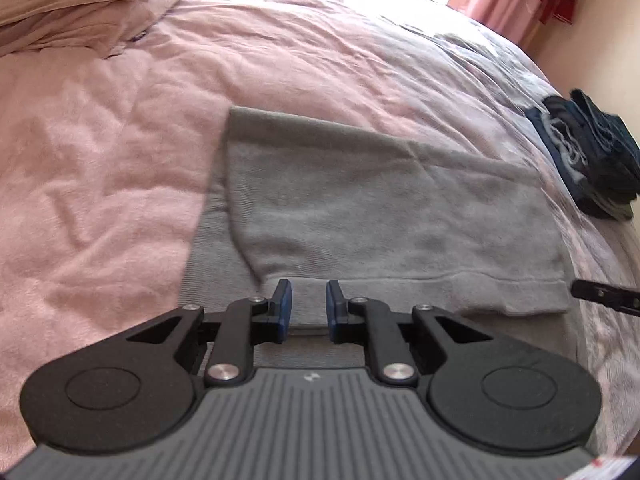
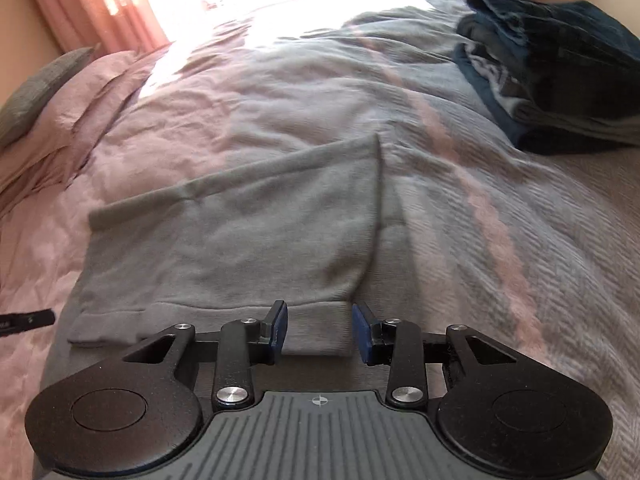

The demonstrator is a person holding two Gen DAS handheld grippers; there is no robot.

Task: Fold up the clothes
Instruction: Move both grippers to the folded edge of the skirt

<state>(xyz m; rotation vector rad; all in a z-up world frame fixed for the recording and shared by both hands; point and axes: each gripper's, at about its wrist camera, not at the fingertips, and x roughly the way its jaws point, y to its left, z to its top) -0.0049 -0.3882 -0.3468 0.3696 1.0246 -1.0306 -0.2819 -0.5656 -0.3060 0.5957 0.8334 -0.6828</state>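
The gray sweater (image 1: 360, 208) lies flat on the pink bedspread (image 1: 100, 168), already folded into a wide block. Its long side runs from 9 o'clock to 3 o'clock in both wrist views, and its ribbed hem (image 2: 224, 312) is the edge closest to the tools.

The left gripper (image 1: 307, 306) hangs just above that hem, toward the sweater's left side. Its blue pads stand a little apart, with nothing pinched between them. The right gripper (image 2: 319, 330) hangs above the same hem near the right corner. Its pads stand wider apart, and the hem shows in the gap below them, but they do not press on it. So neither tool holds the cloth right now.

From each tool the sweater stretches away toward 12 o'clock. Each tool has its own end of the hem close by, so I think the next fold goes from the hem up toward 12 o'clock — both tools together.

At about 2 o'clock a pile of dark folded clothes (image 2: 560, 68) sits well apart from the sweater. Pink pillows (image 1: 80, 4) lie far off at 10 o'clock. Nothing lies on the sweater or blocks the way.
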